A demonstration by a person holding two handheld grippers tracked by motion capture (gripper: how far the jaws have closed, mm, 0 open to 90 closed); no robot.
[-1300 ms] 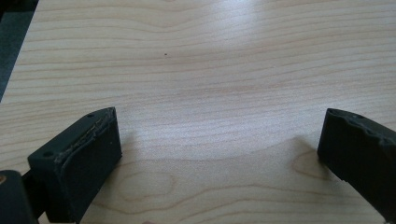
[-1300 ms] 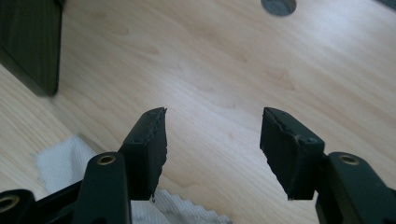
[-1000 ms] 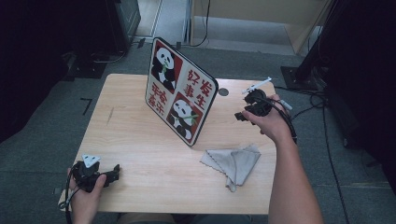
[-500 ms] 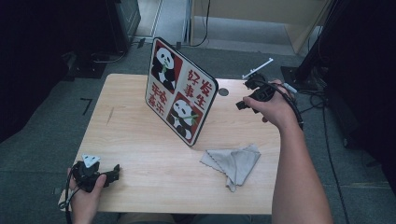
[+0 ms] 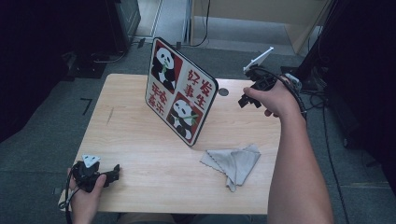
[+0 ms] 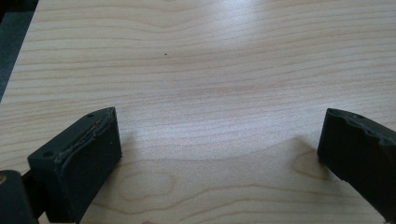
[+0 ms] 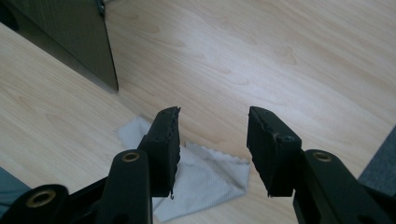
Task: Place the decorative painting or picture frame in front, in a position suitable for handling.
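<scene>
A panda board (image 5: 182, 93) with red Chinese characters stands tilted on the middle of the wooden table (image 5: 140, 140). A crumpled grey cloth (image 5: 233, 161) lies to the right of the board, towards the front edge. My right gripper (image 5: 243, 101) hangs in the air near the table's far right, beside the board, open and empty. In the right gripper view its jaws (image 7: 213, 140) look down on the cloth (image 7: 205, 175), with the board's dark back (image 7: 70, 37) at upper left. My left gripper (image 5: 113, 171) rests at the front left corner, open wide over bare wood (image 6: 219, 149).
A small dark round hole (image 5: 223, 92) sits in the tabletop behind the board. Dark equipment and cables (image 5: 322, 93) crowd the grey floor around the table, and a pale wooden cabinet (image 5: 261, 18) stands at the back.
My right gripper has risen and drifted a little towards the far edge, tilting so its grey plate points up. The left gripper, the board and the cloth have stayed put.
</scene>
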